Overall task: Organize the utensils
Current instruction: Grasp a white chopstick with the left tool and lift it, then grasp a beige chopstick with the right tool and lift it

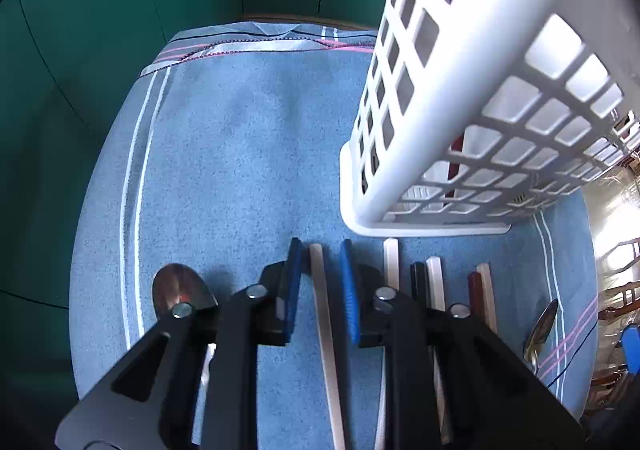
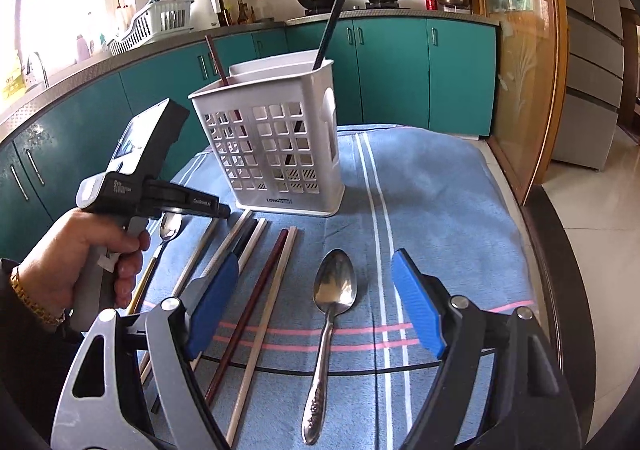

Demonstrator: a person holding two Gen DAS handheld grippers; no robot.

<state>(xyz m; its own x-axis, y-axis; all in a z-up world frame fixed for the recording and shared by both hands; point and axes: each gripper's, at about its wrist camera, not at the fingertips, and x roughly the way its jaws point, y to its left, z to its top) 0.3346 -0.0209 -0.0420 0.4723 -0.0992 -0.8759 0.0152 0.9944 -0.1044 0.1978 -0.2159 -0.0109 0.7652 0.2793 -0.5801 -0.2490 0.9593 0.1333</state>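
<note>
The left gripper (image 1: 318,290) has its blue pads closed on a pale chopstick (image 1: 326,330), lying with its fellows on the blue cloth (image 1: 240,150) just before the white caddy (image 2: 276,146); it is light, stiff and slick (likely to pivot if pinched near the end), so mid-shaft is safer; the right gripper (image 2: 316,310) hangs wide open, empty, above the spoon (image 2: 334,290) near the cloth's front edge.
</note>
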